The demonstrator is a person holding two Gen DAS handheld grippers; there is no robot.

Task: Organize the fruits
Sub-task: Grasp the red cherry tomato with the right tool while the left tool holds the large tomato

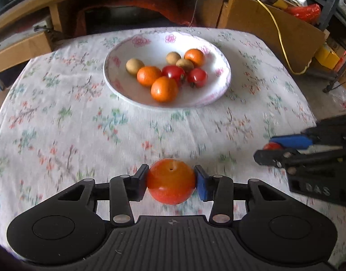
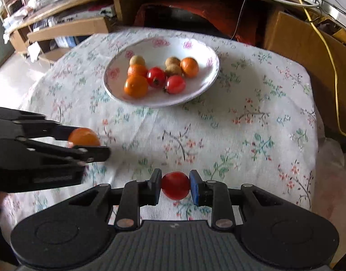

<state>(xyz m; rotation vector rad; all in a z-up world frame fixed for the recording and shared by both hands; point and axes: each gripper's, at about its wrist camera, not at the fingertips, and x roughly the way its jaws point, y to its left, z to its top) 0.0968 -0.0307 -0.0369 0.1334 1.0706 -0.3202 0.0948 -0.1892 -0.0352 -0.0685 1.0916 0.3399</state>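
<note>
The left gripper (image 1: 171, 181) pinches an orange fruit (image 1: 170, 180) between its two pads, one black and one blue, each pressed to a side of it. The fruit is smooth, glossy and nearly round, so it has no clear long axis; a small dark dimple on its top faces up and slightly toward the plate (image 1: 118, 90). It sits above the floral tablecloth (image 1: 60, 124), on the near side of the plate and well apart from it.

The right gripper (image 2: 175, 186) clamps a small red tomato (image 2: 175, 185) the same way, also on the near side of the plate. The tomato is shiny and round; no stem end shows, so its facing cannot be told.

The plate is a shallow white dish with pink flowers around its rim. Inside it lie three oranges, two red tomatoes and three small dull brown fruits, clustered together, most touching.

The cloth is thin, wrinkled fabric.
</note>
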